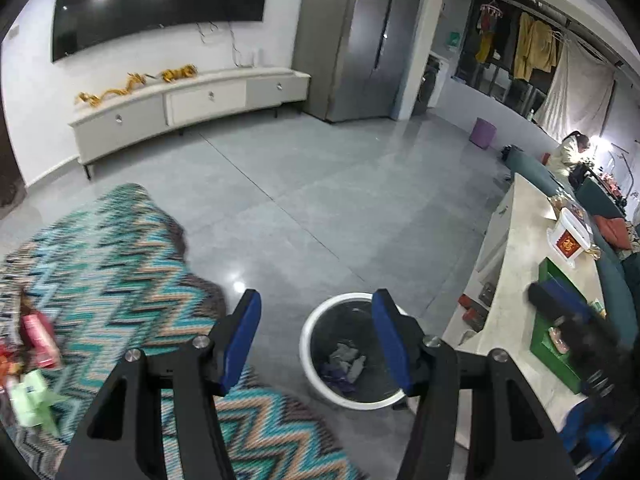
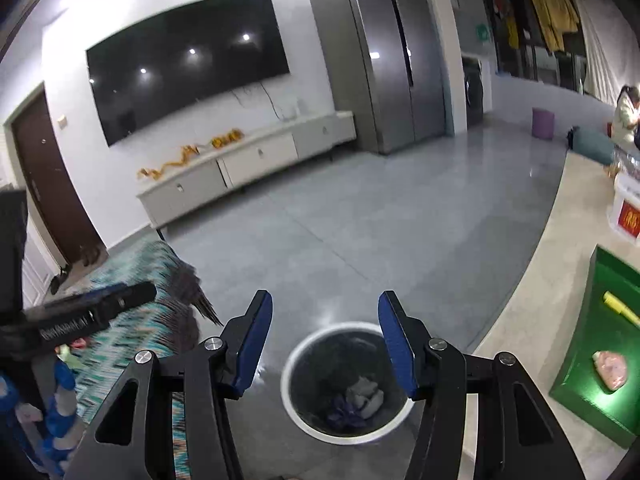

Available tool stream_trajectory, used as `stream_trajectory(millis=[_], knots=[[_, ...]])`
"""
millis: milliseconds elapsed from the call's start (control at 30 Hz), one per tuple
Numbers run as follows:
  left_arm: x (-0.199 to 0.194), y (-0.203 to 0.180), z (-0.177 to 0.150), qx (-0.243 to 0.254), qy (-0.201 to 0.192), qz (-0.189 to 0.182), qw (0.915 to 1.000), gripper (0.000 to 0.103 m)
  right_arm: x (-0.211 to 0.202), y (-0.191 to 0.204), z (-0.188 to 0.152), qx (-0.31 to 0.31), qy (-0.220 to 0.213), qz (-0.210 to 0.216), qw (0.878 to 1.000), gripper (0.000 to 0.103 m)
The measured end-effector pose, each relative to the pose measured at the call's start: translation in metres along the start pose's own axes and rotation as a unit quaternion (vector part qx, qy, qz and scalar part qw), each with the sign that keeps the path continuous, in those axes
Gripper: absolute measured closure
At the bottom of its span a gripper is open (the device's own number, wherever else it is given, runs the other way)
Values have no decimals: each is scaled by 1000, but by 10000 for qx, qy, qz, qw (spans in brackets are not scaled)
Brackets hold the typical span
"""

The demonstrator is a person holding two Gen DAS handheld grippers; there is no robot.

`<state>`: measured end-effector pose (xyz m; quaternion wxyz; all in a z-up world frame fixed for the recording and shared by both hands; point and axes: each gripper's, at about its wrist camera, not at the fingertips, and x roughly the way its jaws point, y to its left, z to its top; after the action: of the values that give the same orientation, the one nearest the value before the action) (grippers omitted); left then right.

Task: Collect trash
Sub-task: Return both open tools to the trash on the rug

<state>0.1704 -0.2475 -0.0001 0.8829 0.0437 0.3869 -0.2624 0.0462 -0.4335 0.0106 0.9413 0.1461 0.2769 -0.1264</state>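
A white-rimmed trash bin (image 1: 310, 344) stands on the grey floor, with crumpled grey and purple trash (image 1: 346, 362) inside. It also shows in the right wrist view (image 2: 294, 360), with the same trash (image 2: 356, 400) in it. My left gripper (image 1: 316, 340) is open and empty above the bin's left side. My right gripper (image 2: 326, 344) is open and empty above the bin. A pink packet (image 1: 40, 340) and a green wrapper (image 1: 30, 400) lie on the zigzag rug (image 1: 108, 260) at the left. The right gripper appears blurred at the right of the left wrist view (image 1: 568, 312).
A pale counter (image 1: 516, 280) runs along the right, carrying a green tray (image 2: 600, 340) with a yellow marker (image 2: 622, 308) and a pink item (image 2: 610, 368). A TV cabinet (image 1: 180, 100), a grey fridge (image 1: 360, 40) and a purple stool (image 1: 483, 132) stand farther back.
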Motion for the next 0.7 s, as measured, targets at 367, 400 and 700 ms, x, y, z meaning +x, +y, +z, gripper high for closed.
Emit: stream_trajectory(millis=[367,400,700], knots=[[-100,92,-30,-336,-552,586,9962,47,-77,86,24,-603,-548,472,9956,49],[-106,100,-31,-385,-583,643,9955,47,-83,86,23,-653,-577,507,9949,49],[-165,214,-72,-961,-861,1392,9818,32,-103,164,27,-1151,-664,1058,9855,46]])
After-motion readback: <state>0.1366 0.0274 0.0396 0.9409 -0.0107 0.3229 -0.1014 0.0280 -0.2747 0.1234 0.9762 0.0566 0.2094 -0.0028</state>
